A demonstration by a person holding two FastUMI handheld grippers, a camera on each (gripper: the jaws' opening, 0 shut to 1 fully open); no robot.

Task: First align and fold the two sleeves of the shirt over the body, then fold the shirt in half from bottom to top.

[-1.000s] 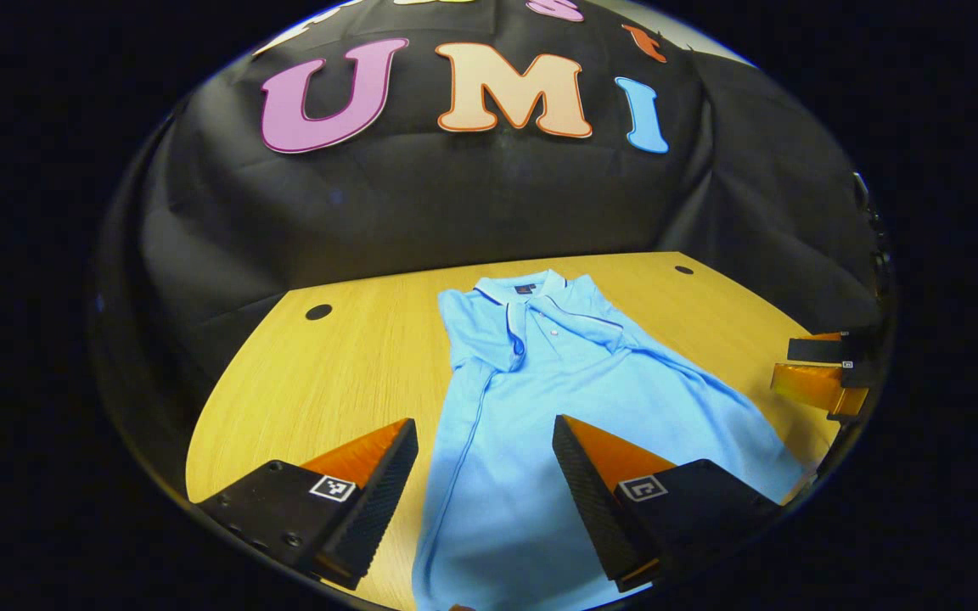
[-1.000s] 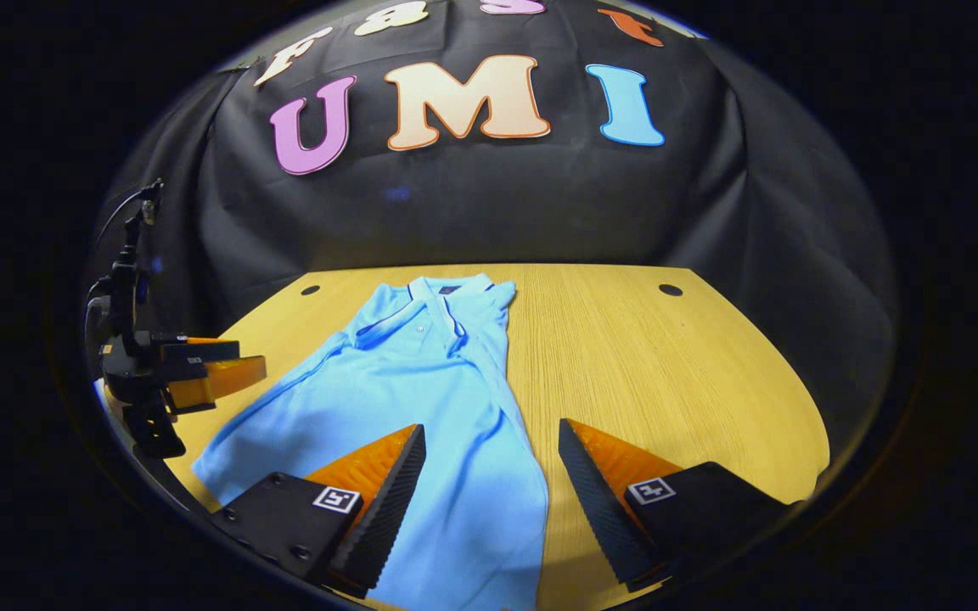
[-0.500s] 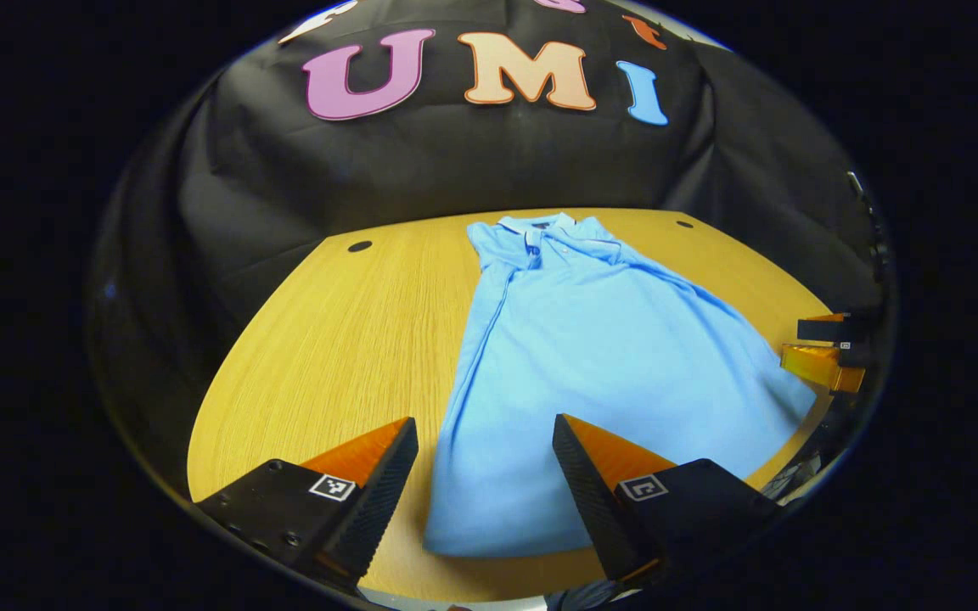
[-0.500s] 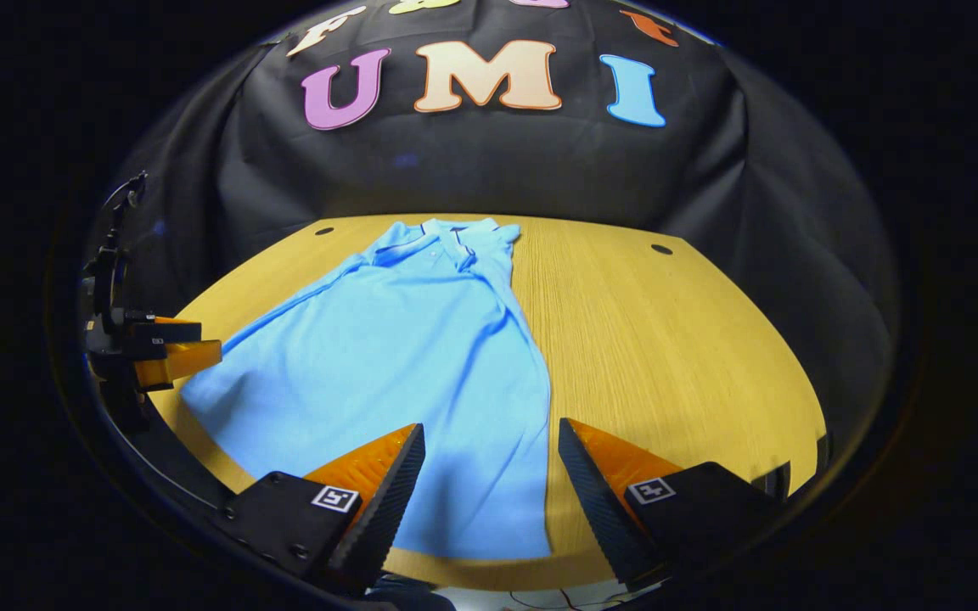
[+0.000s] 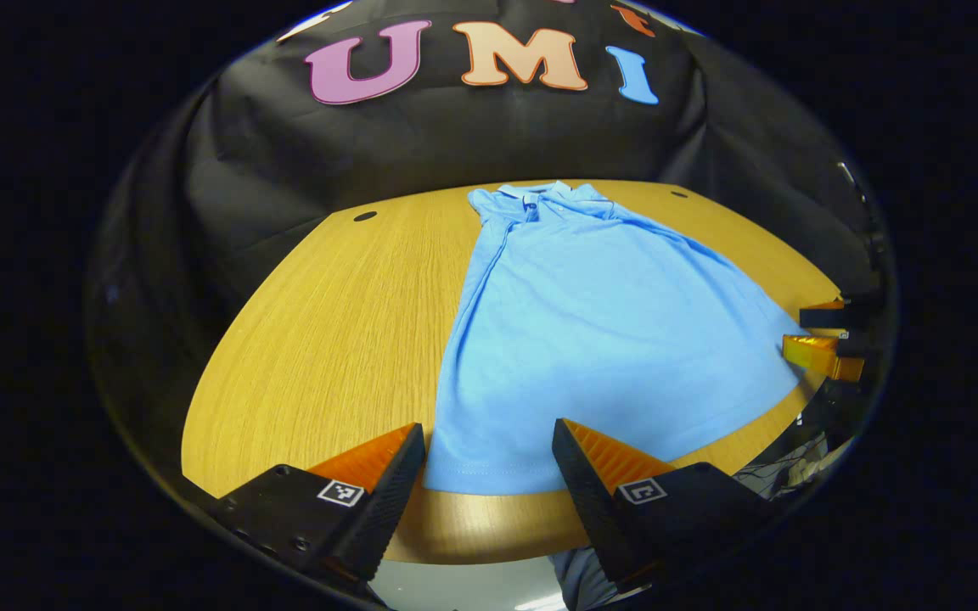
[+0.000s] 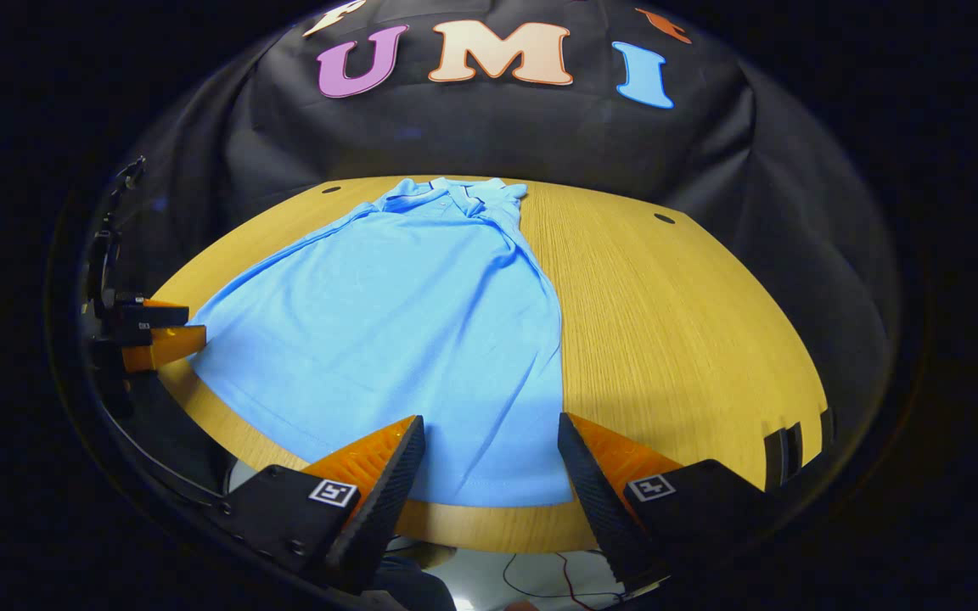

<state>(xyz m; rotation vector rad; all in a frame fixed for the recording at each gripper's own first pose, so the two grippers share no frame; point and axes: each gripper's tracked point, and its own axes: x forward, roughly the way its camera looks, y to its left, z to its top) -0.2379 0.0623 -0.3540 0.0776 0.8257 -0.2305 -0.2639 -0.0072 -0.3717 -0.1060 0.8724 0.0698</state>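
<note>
I've drawn both grippers back to the table's (image 5: 311, 339) near edge, left gripper (image 5: 489, 475) and right gripper (image 6: 489, 475) spread wide and grasping nothing, each over a hem corner of the shirt (image 5: 591, 339), lying flat mid-table with sleeves folded in, so I judge the bottom-to-top fold comes next.

left gripper (image 5: 489, 441) fingers apart, right gripper (image 6: 489, 441) likewise
</note>
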